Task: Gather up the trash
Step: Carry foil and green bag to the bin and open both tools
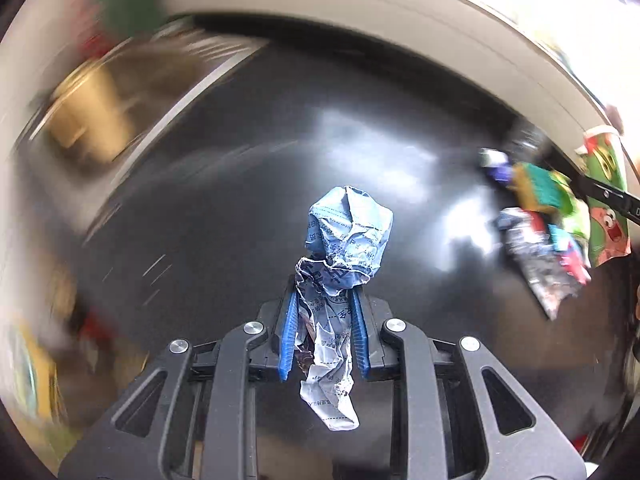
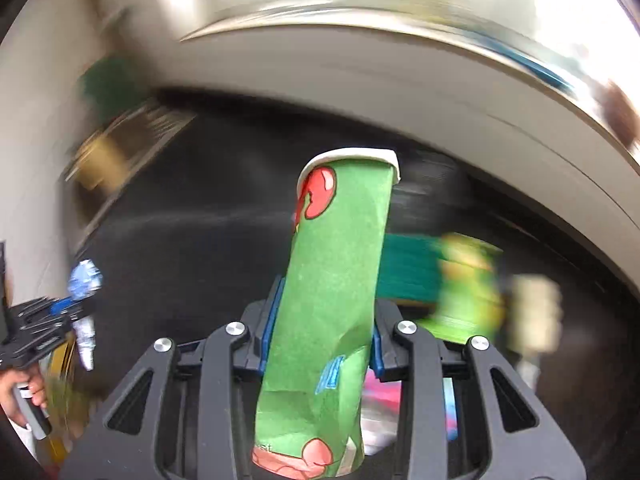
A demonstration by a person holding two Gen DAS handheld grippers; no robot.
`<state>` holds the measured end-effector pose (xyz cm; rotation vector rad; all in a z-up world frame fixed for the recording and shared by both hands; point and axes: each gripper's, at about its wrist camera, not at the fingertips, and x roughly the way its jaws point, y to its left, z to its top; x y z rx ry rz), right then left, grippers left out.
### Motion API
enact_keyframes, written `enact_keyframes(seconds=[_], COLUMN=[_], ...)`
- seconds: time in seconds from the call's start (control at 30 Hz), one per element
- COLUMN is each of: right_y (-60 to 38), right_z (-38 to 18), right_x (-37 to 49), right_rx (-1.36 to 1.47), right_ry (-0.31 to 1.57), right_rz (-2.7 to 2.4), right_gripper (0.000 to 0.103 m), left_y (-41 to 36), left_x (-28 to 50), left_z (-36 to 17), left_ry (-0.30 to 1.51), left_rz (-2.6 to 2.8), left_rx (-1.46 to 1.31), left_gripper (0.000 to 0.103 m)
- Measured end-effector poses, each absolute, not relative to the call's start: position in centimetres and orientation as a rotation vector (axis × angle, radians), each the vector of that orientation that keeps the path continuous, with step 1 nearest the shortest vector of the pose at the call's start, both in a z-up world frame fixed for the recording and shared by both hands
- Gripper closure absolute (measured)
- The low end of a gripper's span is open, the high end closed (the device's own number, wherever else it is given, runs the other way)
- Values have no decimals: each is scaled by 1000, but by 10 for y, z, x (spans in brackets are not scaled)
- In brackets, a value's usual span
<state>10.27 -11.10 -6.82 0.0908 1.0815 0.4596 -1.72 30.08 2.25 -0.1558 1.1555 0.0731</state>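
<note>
A crumpled blue-and-white printed wrapper (image 1: 348,232) sticks out between the blue pads of my left gripper (image 1: 325,296), which is shut on it above the dark tabletop (image 1: 224,208). In the right wrist view my right gripper (image 2: 326,300) is shut on a squashed green paper cup (image 2: 340,240) with red cartoon figures and a white rim. The same cup (image 1: 608,216) shows at the right edge of the left wrist view. The left gripper (image 2: 68,304) with its wrapper (image 2: 84,276) appears at the far left of the right wrist view. Both views are blurred by motion.
A heap of colourful wrappers (image 1: 540,192) and a silver foil packet (image 1: 536,264) lies on the table's right side. A yellowish box (image 1: 92,112) stands at the back left. A blurred green-and-yellow pack (image 2: 468,288) lies behind the cup. A person's hand (image 2: 24,392) holds the left gripper's handle.
</note>
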Motion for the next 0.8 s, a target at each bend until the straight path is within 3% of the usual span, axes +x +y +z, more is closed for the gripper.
enact_keyframes(seconds=[0.17, 0.4, 0.63, 0.8], right_y=[103, 288, 408, 435], right_z=[-46, -61, -173, -264], right_x=[46, -56, -114, -114], right_rx=[-136, -414, -618, -697], right_ry=[1083, 1141, 1236, 1309], right_rz=[951, 1295, 1355, 1311], right_gripper=[68, 68, 68, 68], left_y=[402, 467, 494, 503], left_x=[-133, -249, -287, -280], left_z=[10, -36, -158, -240], left_ry=[1158, 1148, 1110, 1105], left_rz=[382, 643, 747, 744], left_rx=[-359, -603, -862, -951], left_gripper=[80, 80, 80, 80])
